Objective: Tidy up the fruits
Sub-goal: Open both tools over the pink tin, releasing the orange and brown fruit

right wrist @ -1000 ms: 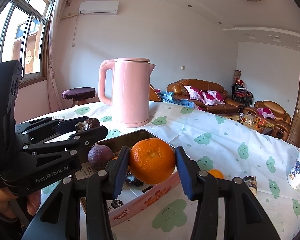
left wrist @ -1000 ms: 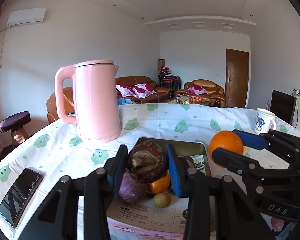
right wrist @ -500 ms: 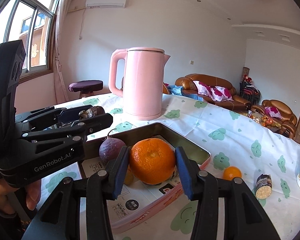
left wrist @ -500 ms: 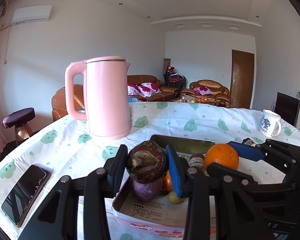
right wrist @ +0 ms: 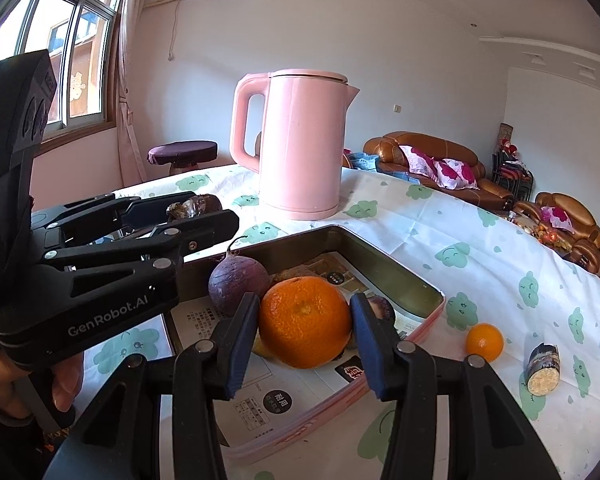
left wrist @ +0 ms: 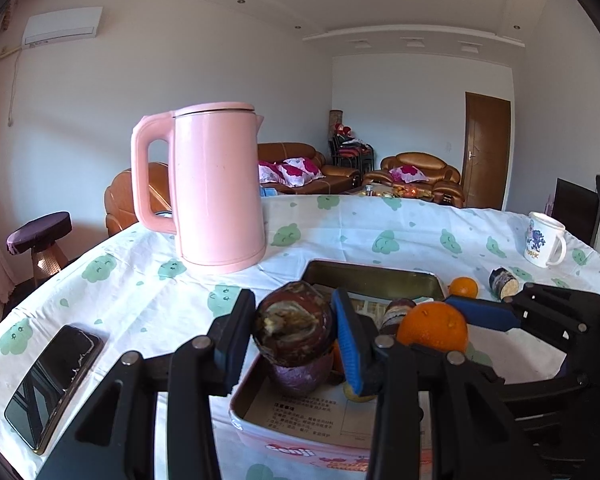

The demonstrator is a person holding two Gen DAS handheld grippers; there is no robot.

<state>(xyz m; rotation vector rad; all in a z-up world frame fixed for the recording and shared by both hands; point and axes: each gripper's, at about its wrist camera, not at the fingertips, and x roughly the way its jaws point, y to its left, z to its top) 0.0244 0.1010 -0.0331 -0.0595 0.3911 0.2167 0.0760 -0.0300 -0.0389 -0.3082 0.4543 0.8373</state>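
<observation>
Holding a dark brown, rough-skinned piece of fruit (left wrist: 294,326) between its blue pads, my left gripper (left wrist: 296,330) sits above the near corner of the pink tin tray (left wrist: 374,280), and I can see the same grip from the right wrist view, where the left gripper (right wrist: 198,216) reaches in from the left with a hand (right wrist: 66,376) wrapped around its handle. My right gripper (right wrist: 304,322) is clamped on a large orange (right wrist: 305,322), both pads pressed against its sides, and it hangs over the middle of the tray (right wrist: 384,256); the left wrist view shows that orange (left wrist: 434,328) to the right of my own load. Inside the tray, on the printed paper lining, a purple round fruit (right wrist: 238,282) with a thin stalk lies toward the left wall, a dark brown fruit (right wrist: 382,308) lies just behind my right pad, and something yellowish shows under the orange, too hidden for me to name. Out on the cloud-patterned tablecloth (right wrist: 480,264), a small orange (right wrist: 485,342) sits just beside the tray's right edge, with a cut stub of sugarcane (right wrist: 544,370) near it. A pink kettle (right wrist: 300,144) stands beyond the tray, a white mug (left wrist: 544,240) toward the far right, and a phone (left wrist: 54,384) lies on the left.
</observation>
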